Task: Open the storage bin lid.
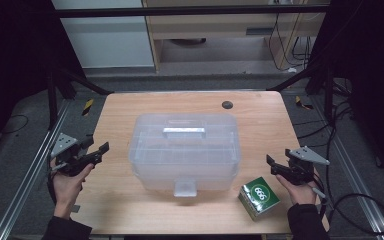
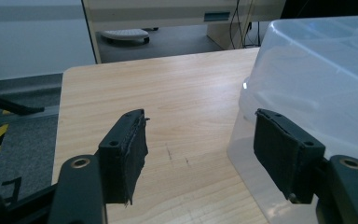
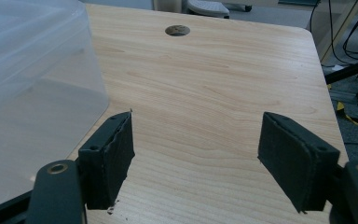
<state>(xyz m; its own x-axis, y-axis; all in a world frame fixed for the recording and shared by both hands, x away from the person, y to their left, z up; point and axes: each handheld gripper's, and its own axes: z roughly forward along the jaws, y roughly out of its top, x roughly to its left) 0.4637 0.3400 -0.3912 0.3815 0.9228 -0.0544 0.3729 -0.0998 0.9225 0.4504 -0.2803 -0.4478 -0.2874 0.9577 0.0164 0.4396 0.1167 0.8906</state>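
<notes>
A clear plastic storage box (image 1: 185,149) with a lid, a top handle (image 1: 183,132) and a front latch (image 1: 185,188) stands in the middle of the wooden table (image 1: 125,107). A small green carton (image 1: 259,198) lies at the box's front right corner. My left gripper (image 1: 99,152) hovers open at the table's left edge, the box (image 2: 317,79) just beyond its right jaw. On the right side my right gripper (image 1: 272,166) is open too, above the green carton, with the box (image 3: 32,88) to its left. Both hold nothing.
A round cable hole (image 1: 227,105) (image 3: 177,31) is set in the table's far right part. Black frame bars and cables surround the table. Beyond the far edge stand a wooden cabinet (image 1: 230,25) and a white panel (image 1: 110,35).
</notes>
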